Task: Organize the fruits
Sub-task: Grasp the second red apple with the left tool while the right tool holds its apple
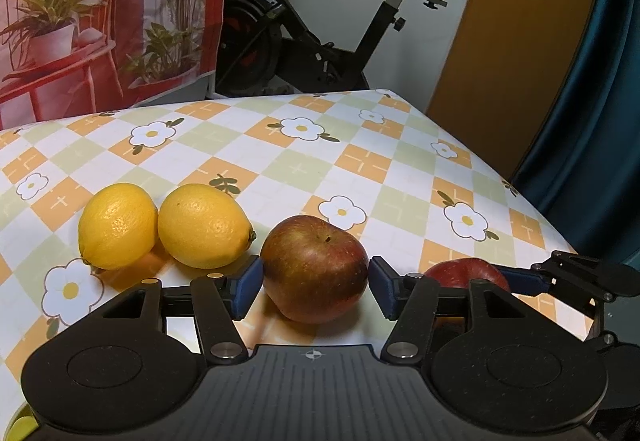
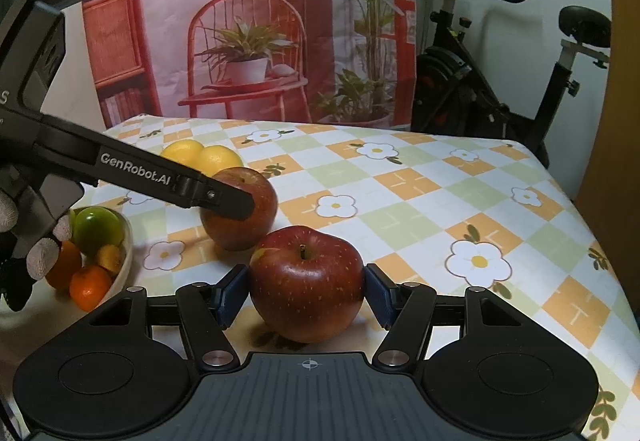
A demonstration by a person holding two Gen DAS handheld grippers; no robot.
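A: Which step?

B: Grasping, I'd say. Two lemons [image 1: 160,227] touch each other, just left of the dull apple [image 1: 314,267]. Left gripper [image 1: 314,277]: jaws spread astride the dull apple, no clear squeeze. Right of it, right gripper [image 2: 306,291]: jaws pinching the red apple [image 2: 306,281], which sits on the worktop [image 1: 280,161].

A: Next?

B: Likely close the left gripper, then lift. The bowl [image 2: 127,257] of citrus, near-left of the dull apple, crowds the path.
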